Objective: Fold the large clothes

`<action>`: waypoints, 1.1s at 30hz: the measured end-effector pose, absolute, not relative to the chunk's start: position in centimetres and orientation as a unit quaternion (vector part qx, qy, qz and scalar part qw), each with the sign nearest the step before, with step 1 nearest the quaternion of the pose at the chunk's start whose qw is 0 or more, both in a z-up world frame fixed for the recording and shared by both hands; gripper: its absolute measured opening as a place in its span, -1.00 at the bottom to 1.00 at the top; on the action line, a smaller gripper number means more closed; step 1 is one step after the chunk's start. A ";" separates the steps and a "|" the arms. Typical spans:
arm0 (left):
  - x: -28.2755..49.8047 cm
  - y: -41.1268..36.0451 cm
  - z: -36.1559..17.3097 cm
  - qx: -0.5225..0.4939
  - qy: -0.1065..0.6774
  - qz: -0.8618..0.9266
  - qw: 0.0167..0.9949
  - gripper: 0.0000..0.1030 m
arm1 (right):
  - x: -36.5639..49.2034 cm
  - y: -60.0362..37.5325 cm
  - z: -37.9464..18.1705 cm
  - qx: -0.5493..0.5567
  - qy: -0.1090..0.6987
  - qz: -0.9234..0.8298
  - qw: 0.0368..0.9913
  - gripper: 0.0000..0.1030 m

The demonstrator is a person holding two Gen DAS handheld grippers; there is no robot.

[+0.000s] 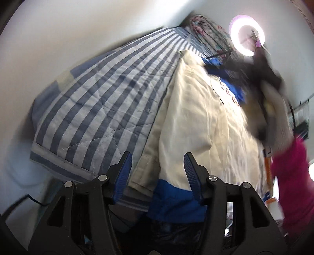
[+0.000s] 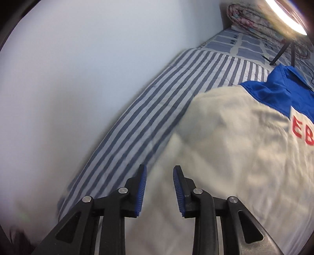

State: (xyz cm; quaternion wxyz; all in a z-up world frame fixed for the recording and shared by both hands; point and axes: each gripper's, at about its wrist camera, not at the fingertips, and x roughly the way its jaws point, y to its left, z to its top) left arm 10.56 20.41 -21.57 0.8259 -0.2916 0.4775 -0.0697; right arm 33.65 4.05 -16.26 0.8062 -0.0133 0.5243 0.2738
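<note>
A cream jacket (image 1: 196,121) with blue trim and red letters lies on a bed covered by a blue-and-white striped quilt (image 1: 102,98). In the left wrist view my left gripper (image 1: 158,158) is open over the jacket's near edge, where a blue cuff or hem (image 1: 172,204) hangs toward me; nothing is pressed between its pads. In the right wrist view my right gripper (image 2: 159,172) is open above the cream jacket (image 2: 235,149), near its left edge beside the striped quilt (image 2: 149,102). The jacket's blue collar (image 2: 284,86) lies at the far right.
A white wall (image 2: 78,78) runs along the bed's far side. A rolled floral blanket (image 2: 255,17) sits at the head of the bed next to a ring light (image 1: 247,35) on a tripod. A person's pink sleeve (image 1: 294,186) shows at the right edge.
</note>
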 end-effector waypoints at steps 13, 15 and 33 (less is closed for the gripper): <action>12.4 19.6 -24.1 -0.278 0.515 -0.068 0.808 -0.42 | 20.0 2.2 -21.3 -0.068 0.525 0.300 0.793 -0.44; 12.4 18.9 -24.0 -0.258 0.517 -0.066 0.813 -0.60 | 19.7 3.0 -23.3 -0.080 0.540 0.299 0.782 -0.44; 11.5 17.3 -20.2 -0.255 0.470 -0.104 0.839 -0.71 | 24.2 -0.9 -23.2 -0.010 0.548 0.247 0.799 -0.38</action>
